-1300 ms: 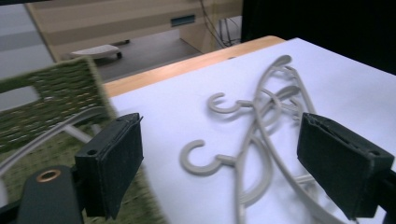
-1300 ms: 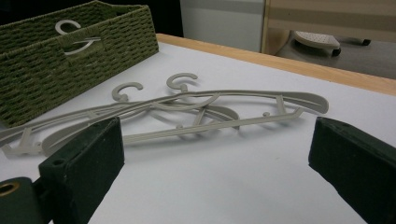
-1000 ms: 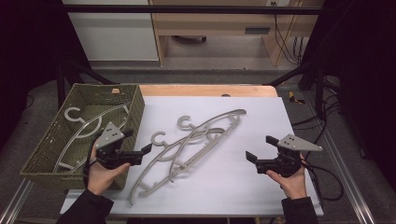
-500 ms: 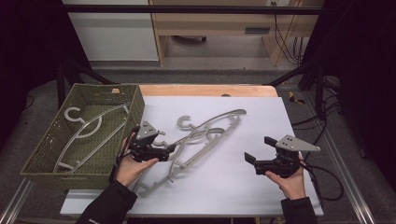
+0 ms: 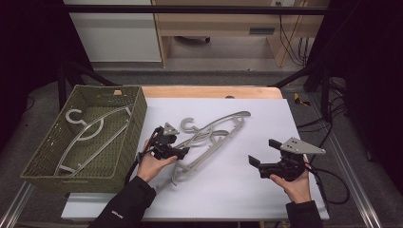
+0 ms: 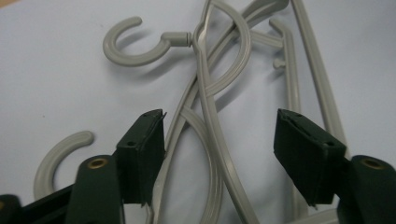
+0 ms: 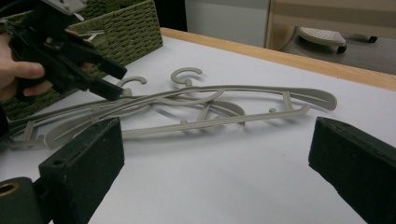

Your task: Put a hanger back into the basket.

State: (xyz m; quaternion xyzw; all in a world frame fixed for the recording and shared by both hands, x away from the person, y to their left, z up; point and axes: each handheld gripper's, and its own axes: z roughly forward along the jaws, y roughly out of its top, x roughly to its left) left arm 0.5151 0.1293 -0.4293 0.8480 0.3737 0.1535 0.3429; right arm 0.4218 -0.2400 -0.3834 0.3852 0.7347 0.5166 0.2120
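The left tongs (image 5: 183, 151) sit low over the tangled grey hangers (image 5: 209, 137) at the middle of the white worktop (image 5: 266, 118). Their jaws have just been closing, yet they stand apart, straddling two thin hanger bars without pressing them. The left gripper view brings out what the high view cannot: one pad (image 6: 144, 154) lies just beside a bar, the other well clear, and a hook (image 6: 133, 46) curls at eleven o'clock, a second (image 6: 58, 158) at eight. The right tongs (image 5: 254, 162), spread wide and holding nothing, hover at four o'clock from the pile, well apart from it. The right gripper view looks level across the worktop, so the hangers (image 7: 196, 109) lie at twelve o'clock between its jaws, farther off, with the left tongs (image 7: 112, 79) at ten.

Two hooks show in the pile, so two hangers at least; the tangle hides any exact count. One more hanger (image 5: 88, 130) lies in the single green basket (image 5: 133, 128), at nine o'clock from the left tongs.
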